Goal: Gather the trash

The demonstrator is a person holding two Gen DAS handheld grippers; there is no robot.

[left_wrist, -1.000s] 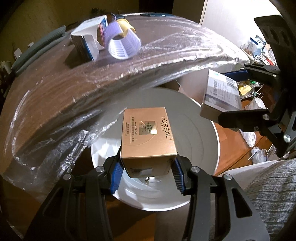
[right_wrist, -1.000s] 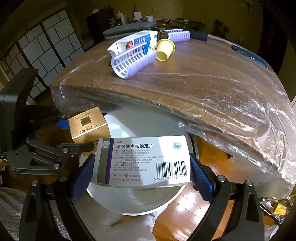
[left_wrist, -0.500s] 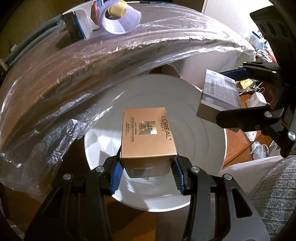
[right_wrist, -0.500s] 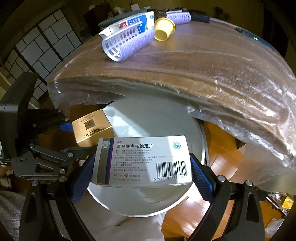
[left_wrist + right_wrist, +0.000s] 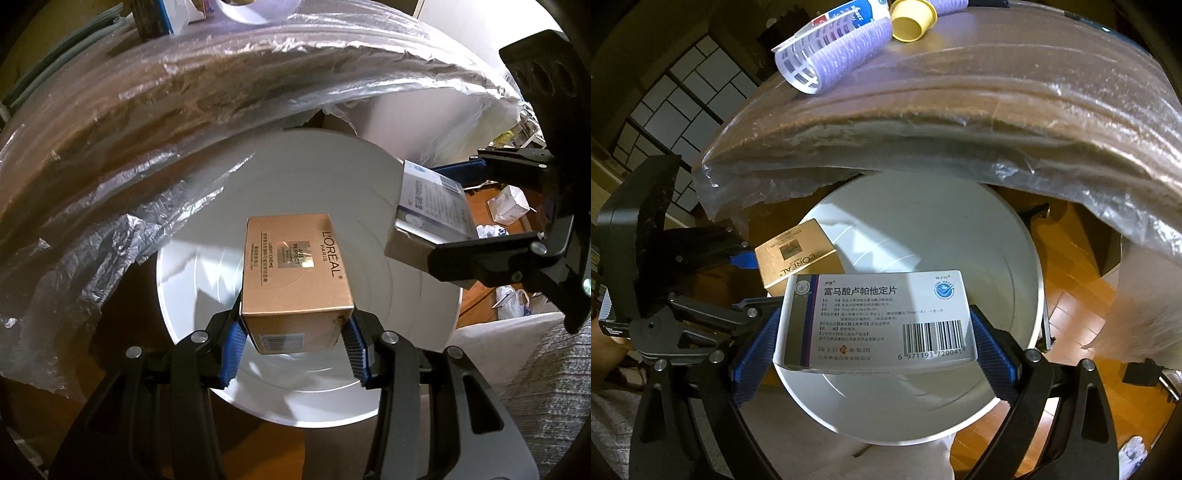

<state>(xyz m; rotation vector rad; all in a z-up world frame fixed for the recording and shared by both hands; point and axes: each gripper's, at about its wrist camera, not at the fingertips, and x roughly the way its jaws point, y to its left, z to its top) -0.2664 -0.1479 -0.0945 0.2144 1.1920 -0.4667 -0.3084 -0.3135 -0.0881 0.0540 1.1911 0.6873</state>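
Note:
My left gripper (image 5: 293,345) is shut on a gold L'Oreal box (image 5: 295,273) and holds it over the open white bin (image 5: 413,369) below the table edge. My right gripper (image 5: 877,343) is shut on a white medicine box (image 5: 875,317) with a barcode, also above the bin (image 5: 1015,295). In the left wrist view the right gripper (image 5: 480,236) and its medicine box (image 5: 432,203) hang at the right over the bin's rim. In the right wrist view the gold box (image 5: 790,254) and left gripper (image 5: 701,277) are at the left.
A brown table wrapped in clear plastic (image 5: 997,92) overhangs the bin. On it lie a purple-and-white hair roller (image 5: 831,62), a yellow cup (image 5: 912,22) and a carton (image 5: 159,18). Wooden floor (image 5: 1071,258) with small litter (image 5: 509,199) lies to the right.
Both grippers have dropped lower and moved in over the bin with their boxes; the table edge now sits higher in both views. Both grips are unchanged.

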